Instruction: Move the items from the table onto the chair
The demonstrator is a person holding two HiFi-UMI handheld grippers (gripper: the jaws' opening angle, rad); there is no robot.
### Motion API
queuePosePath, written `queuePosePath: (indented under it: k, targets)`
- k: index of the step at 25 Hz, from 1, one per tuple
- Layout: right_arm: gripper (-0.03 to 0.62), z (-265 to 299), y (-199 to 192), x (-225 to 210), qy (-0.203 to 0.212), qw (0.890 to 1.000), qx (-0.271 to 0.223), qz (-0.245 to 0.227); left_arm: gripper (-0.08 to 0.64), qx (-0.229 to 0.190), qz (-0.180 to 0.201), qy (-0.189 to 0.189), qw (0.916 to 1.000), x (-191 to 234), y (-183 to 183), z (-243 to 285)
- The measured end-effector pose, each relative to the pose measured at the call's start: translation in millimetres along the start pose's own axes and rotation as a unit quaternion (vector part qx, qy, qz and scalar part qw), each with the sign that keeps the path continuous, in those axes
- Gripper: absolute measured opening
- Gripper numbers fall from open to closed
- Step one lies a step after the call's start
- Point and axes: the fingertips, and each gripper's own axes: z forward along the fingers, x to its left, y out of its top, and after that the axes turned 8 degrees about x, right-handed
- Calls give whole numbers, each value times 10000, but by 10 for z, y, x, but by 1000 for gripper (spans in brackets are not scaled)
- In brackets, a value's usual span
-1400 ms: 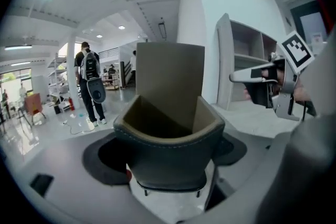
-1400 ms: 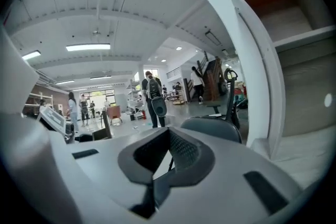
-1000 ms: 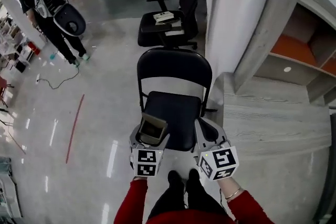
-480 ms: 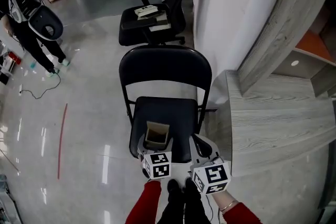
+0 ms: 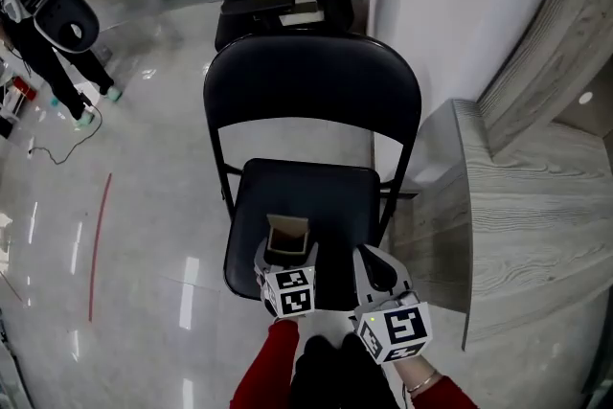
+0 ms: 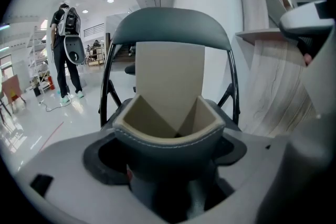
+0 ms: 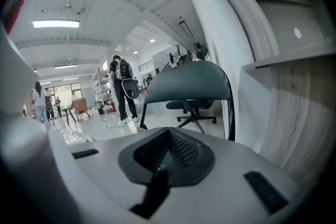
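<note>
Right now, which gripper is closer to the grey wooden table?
Right. The right gripper is next to the table's near edge, jaws shut; the left gripper, holding the open box over the chair seat, is farther from it.

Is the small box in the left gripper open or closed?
Open. The box has its flap standing up, and its beige inside shows from above.

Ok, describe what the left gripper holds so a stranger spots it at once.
Find the black folding chair beside the grey wooden table. At the front of its seat the left gripper holds a small open box. Dark outside, tan inside, flap raised; the right gripper beside it holds nothing.
</note>
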Motion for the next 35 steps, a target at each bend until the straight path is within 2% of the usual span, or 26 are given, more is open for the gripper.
queuePosePath:
  k: [3, 6, 10, 11, 14, 17, 18, 21, 23, 25, 26, 30, 35]
  targets:
    - [6, 64, -115, -35, 14, 10000, -7, -46, 457, -204, -56, 130, 9997, 17, -86, 121]
    - [6, 80, -178, -67, 8, 10000, 29, -27, 458, -408, -100, 73, 9991, 6, -54, 105]
    - [6, 51, -173, -34, 27, 9999, 86, -56, 461, -283, -201, -21, 9994, -20, -34, 66]
    - [6, 34, -155, -15, 25, 9999, 94, -67, 482, -250, -221, -6, 9994, -11, -29, 29]
    - [6, -56, -36, 52, 21, 9999, 98, -80, 518, -184, -432, 1, 9989, 49, 0, -230]
    - [6, -268, 184, 155, 23, 9999, 101, -31, 517, -276, -595, -100, 9978, 53, 83, -819]
    - [6, -369, 280, 198, 31, 9999, 107, -7, 502, -338, -531, -196, 9978, 3, 158, -1068]
    - [6, -693, 607, 375, 102, 9998, 137, 35, 382, -633, -190, -433, 9969, -144, 530, -1842]
    - [6, -907, 820, 510, 176, 9998, 126, 27, 214, -914, -4, -382, 9951, -158, 828, -2314]
    - [6, -1102, 1024, 620, 246, 9997, 64, -7, 27, -1211, 5, -332, 9921, -143, 1115, -2709]
    - [6, -1188, 1123, 665, 281, 9996, 18, -29, 8, -1322, -21, -337, 9906, -141, 1236, -2870]
    - [6, -1443, 1416, 813, 427, 9988, -167, -141, 8, -1599, -79, -461, 9860, -161, 1543, -3328]
    - [6, -1643, 1515, 922, 602, 9975, -246, -282, 8, -2036, 23, -733, 9763, -285, 1773, -3763]
